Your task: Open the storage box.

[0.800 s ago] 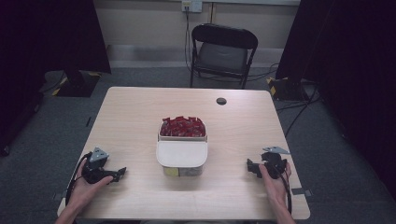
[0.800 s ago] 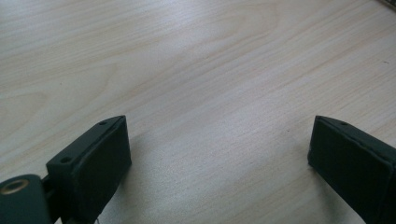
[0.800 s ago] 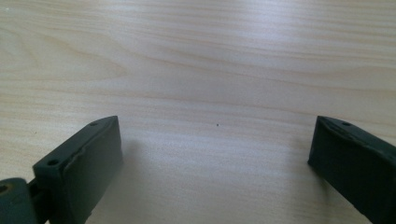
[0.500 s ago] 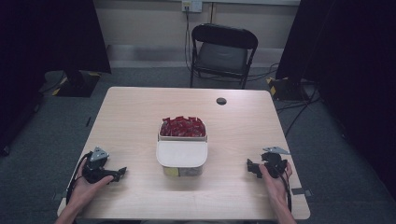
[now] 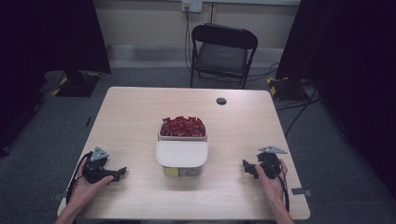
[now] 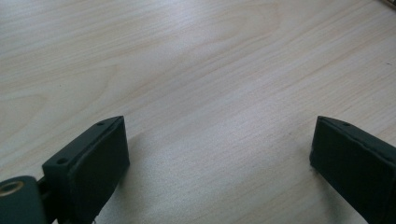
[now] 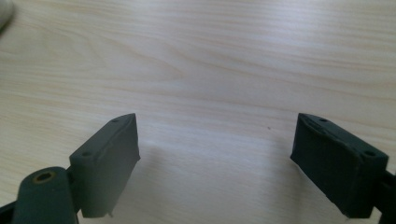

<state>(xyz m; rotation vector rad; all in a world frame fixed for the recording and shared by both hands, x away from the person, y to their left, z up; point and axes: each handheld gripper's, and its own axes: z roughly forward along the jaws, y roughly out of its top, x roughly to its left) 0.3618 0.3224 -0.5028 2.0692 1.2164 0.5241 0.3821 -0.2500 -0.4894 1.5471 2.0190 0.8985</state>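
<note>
Claws rest low at the near corners of the desk, the left claw and the right claw both aimed inward at the box between them, well apart from it on either side. From above, the box sits mid-desk with a pale lid over its near half and red packets heaped in the far half — the claw views show none of that, just bare wood grain between spread jaws, both released, nothing gripped. Beyond the box lies open desk, a small dark disc near the far edge.
</note>
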